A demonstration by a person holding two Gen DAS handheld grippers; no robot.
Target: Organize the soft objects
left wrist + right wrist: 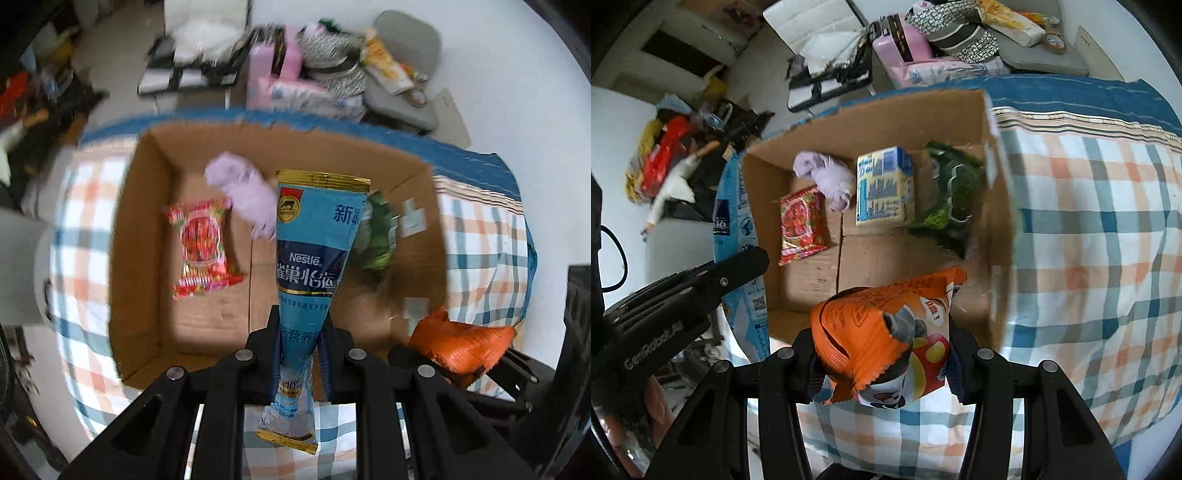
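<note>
Blue foil fills our left gripper (301,354), whose fingers pinch the Nestlé sachet (312,258) low on its body so it stands over the cardboard box (991,206), while our right gripper (882,365) is clamped on the orange snack bag (886,325) above the box's near edge. We would probably do best lowering each over the bare floor at the box's near side, clear of the red candy pack (801,225), purple plush (827,177), milk carton (884,186) and green packet (955,192) along the far wall, and only then releasing.

Plaid-covered bed (1089,221), cluttered white floor (498,74)
</note>
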